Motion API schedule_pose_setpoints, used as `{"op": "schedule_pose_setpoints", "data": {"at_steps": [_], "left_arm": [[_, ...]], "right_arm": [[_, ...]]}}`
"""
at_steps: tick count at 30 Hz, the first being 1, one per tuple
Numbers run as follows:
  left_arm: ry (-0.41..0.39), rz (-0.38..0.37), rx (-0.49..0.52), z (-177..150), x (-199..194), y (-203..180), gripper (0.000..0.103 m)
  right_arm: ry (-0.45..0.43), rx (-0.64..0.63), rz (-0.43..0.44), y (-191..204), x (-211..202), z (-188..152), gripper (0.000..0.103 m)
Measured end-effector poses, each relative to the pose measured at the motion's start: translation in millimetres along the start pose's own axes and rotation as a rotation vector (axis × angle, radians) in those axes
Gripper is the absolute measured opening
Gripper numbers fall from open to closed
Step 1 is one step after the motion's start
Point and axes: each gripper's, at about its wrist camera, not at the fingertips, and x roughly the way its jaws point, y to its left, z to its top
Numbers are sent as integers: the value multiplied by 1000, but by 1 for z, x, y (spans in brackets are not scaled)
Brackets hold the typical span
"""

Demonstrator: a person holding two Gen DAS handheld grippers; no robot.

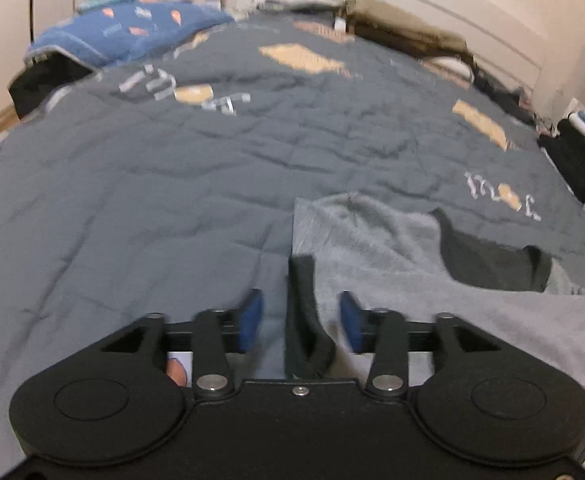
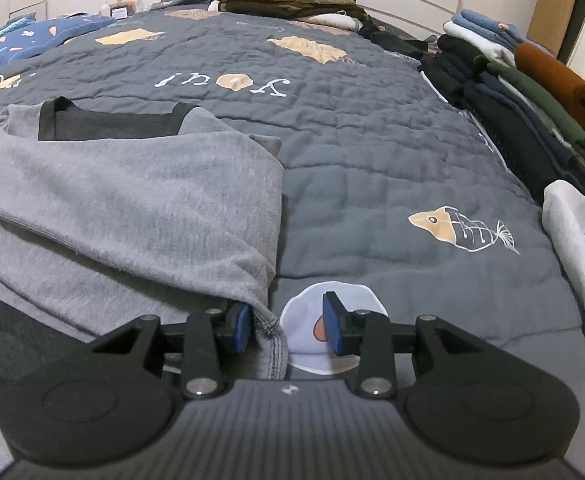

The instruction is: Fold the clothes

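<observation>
I see the grey shirt (image 2: 132,200) lying on the bed (image 2: 372,152) (part folded). My left tool (image 1: 300,318) gapes around its dark cuff (image 1: 306,320); my right tool (image 2: 286,328) gapes at its hem.

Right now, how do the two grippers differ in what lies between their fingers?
The left gripper straddles the shirt's dark cuff; the right gripper straddles a grey stitched hem. The cuff sits mid-gap; the hem lies against one finger. Both are open, low over the quilt.
</observation>
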Motion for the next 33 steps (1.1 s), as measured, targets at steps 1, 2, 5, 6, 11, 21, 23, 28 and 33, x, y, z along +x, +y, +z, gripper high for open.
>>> {"op": "schedule_pose_setpoints", "data": {"at_steps": [1,2,5,6,11,21,23,28,33], "left_arm": [[-11,-14,-2,-2,-6,-4,55],[-16,-38,-12,-4,-10,-10,55],[-23,-109,-24,-10,-20,-27,57],[-19,-131,-8,-12,-18,-34,58],[3,-237,71,-21,-13,-71,59],[47,-435,236,-24,2,-152,59],[55,-459,274,-9,9,-177,59],[127,-509,356,16,40,-253,47],[198,-490,463,16,81,-329,48]], "right_arm": [[4,0,3,0,-1,0,36],[8,-1,7,0,-1,0,36],[39,-5,42,-3,-4,-1,36],[52,5,58,-5,-5,-1,36],[54,202,202,-40,-22,1,36],[-23,324,229,-56,-17,8,43],[-10,341,257,-53,-9,11,43],[4,364,242,-54,3,13,44],[19,379,229,-56,14,14,45]]}}
